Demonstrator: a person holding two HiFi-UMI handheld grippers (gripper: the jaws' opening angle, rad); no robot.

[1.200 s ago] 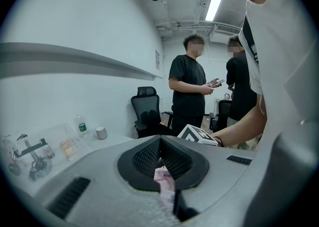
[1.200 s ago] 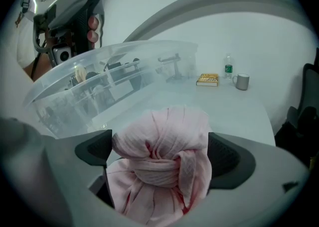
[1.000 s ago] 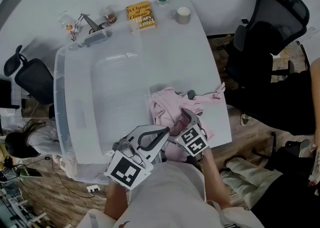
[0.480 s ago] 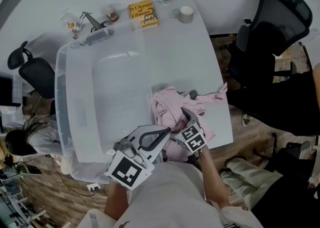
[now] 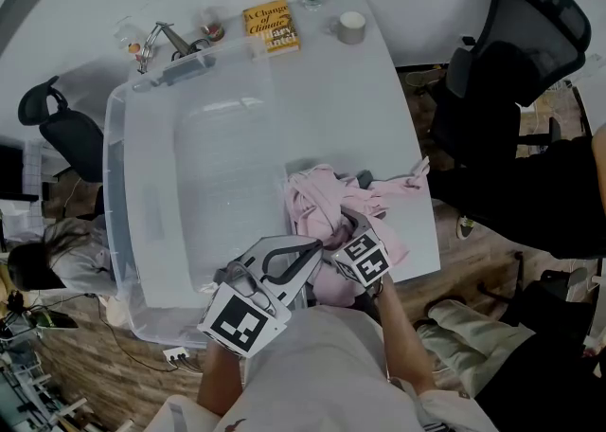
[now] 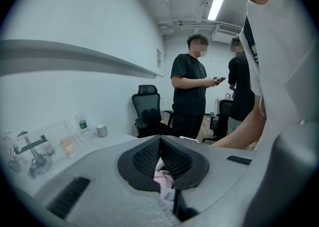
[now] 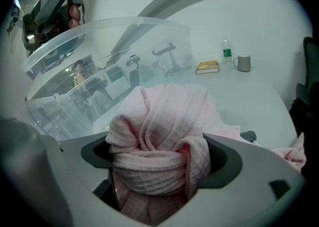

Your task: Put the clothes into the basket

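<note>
Soft, even indoor light comes from overhead. A ceiling strip lamp (image 6: 218, 4) glows white in the left gripper view, blown out to a streak. The white desk (image 5: 360, 108) reads bright in the head view with only faint shadows, and straight edges bow toward the rim. Both gripper views sit in a round frame with black corners. The left claw (image 6: 159, 144), close to the lens, is blurred. In the right gripper view the pink cloth (image 7: 159, 136) is sharp, its weave visible under a cool greenish cast — the wall of the clear bin (image 7: 107, 42) carries pale reflections.
</note>
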